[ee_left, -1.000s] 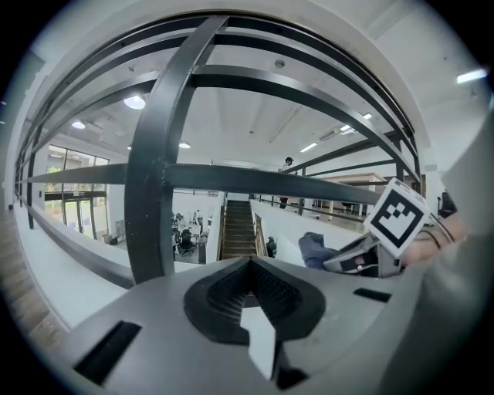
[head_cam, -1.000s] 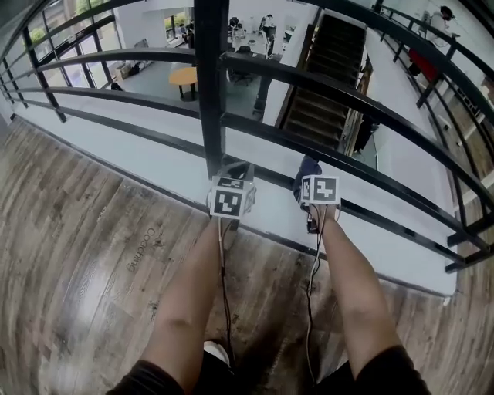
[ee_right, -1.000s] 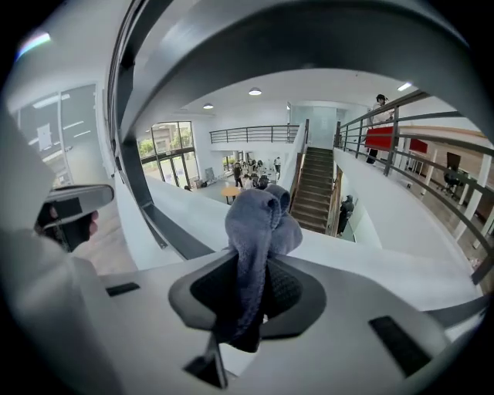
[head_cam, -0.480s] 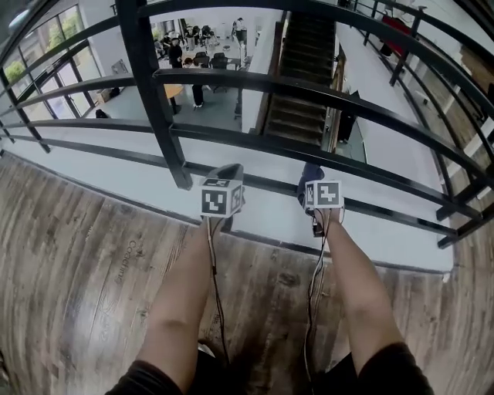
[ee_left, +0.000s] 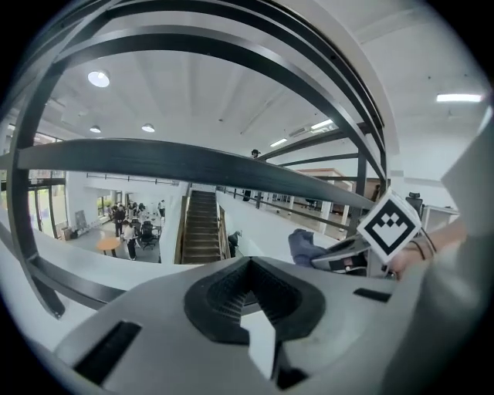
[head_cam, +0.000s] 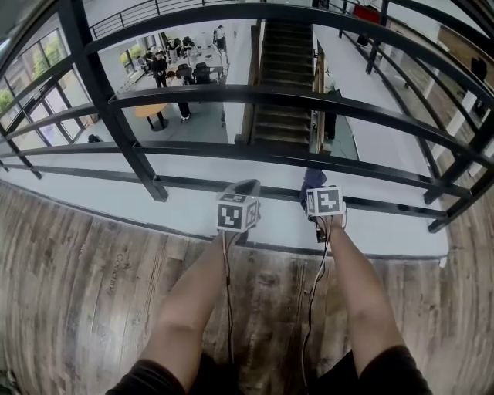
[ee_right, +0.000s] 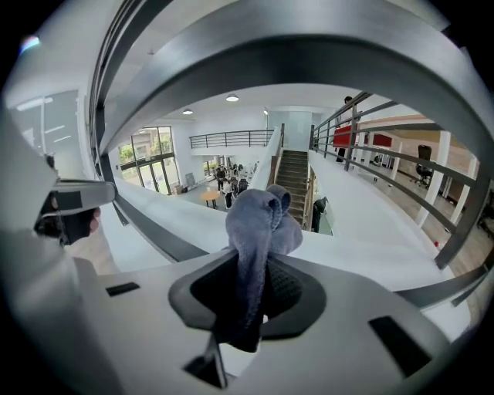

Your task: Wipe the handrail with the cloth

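The handrail point(head_cam: 255, 9) arcs across the top of the head view, the uppermost of several dark bars fixed to slanted posts, with an open hall and a staircase beyond. Below it, the wooden floor point(head_cam: 77, 293) ends at a pale ledge along the foot of the railing, and both forearms reach out over that edge.

The left hand-held gripper point(head_cam: 247, 185) is clenched on nothing: its own view shows the ribbed pads drawn together with only the hall behind them. The right hand-held gripper point(head_cam: 312, 190) is just beside it and grasps the cloth point(ee_right: 258, 224), a blue-grey bundle pinched low so that a rounded wad sticks out past the jaws. In the head view the cloth point(head_cam: 311, 177) sits near the lower bars by the floor's edge, and appears to touch none of them; the handrail looks well above it.

Wiping has apparently not begun. To do it well, the right arm probably needs to rise until the free wad presses onto the top of the handrail. It should then slide along the bar under steady light pressure, so the cloth is not dragged out of the grip.
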`<state>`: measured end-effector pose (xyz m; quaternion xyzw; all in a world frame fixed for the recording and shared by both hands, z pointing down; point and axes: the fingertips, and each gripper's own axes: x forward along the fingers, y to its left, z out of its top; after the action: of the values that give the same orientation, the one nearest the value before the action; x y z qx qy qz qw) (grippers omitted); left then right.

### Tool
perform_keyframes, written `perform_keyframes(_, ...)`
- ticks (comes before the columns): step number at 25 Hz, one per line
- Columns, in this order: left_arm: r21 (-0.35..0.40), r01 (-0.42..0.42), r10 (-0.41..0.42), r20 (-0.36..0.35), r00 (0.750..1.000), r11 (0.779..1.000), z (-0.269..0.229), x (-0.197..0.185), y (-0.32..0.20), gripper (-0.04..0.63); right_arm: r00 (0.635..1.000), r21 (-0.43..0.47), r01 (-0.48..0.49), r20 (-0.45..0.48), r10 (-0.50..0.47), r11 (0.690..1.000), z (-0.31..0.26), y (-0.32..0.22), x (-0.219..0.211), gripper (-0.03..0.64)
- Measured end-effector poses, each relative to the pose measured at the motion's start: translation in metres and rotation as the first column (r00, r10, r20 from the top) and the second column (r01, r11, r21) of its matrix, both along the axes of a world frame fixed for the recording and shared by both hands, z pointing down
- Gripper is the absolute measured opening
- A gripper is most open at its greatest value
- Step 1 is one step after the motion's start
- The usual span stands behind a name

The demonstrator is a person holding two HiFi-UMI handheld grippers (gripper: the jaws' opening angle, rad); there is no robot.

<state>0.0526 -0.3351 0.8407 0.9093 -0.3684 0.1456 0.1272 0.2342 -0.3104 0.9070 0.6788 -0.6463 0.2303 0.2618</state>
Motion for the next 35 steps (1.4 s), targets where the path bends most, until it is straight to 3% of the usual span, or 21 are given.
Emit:
perform_keyframes(4, -0.022, -0.034, 0.034, 0.011, 0.999, 0.999, 0.010, 0.050, 0.024, 0.003, 0.999, 0.010, 0.003, -0.048, -0.003, 1.000, -0.001, 0.021, 0.051, 0.080)
perform_keyframes(9, -0.052, -0.059, 0.058, -0.023, 0.998, 0.997, 0.012, 0.111, 0.059, 0.003, 0.999, -0.015, -0.044, 0.023, 0.044, 0.999, 0.000, 0.056, 0.119, 0.080)
perform_keyframes(12, -0.012, -0.071, 0.071, 0.009, 0.997, 0.997, 0.017, 0.147, 0.083, 0.003, 0.998, 0.011, -0.042, 0.054, 0.041, 0.999, -0.001, 0.070, 0.154, 0.080)
perform_keyframes(14, 0.013, -0.087, 0.087, 0.020, 0.996, 0.996, 0.016, 0.174, 0.095, 0.003, 0.996, -0.013, -0.081, 0.028, 0.081, 0.997, 0.000, 0.085, 0.189, 0.080)
perform_keyframes(21, -0.016, -0.140, 0.140, 0.011, 0.990, 0.990, 0.009, 0.273, 0.122, 0.003, 0.981, -0.053, -0.189, -0.045, 0.187, 0.980, 0.002, 0.133, 0.294, 0.080)
perform_keyframes(25, -0.012, -0.181, 0.182, 0.030, 0.983, 0.983, 0.006, 0.321, 0.141, 0.003, 0.979, -0.027, -0.202, -0.020, 0.201, 0.979, 0.001, 0.149, 0.341, 0.080)
perform_keyframes(35, -0.029, -0.255, 0.256, 0.068, 0.964, 0.967, 0.019, 0.422, 0.179, 0.003, 0.951, -0.030, -0.302, -0.077, 0.299, 0.953, 0.000, 0.203, 0.467, 0.080)
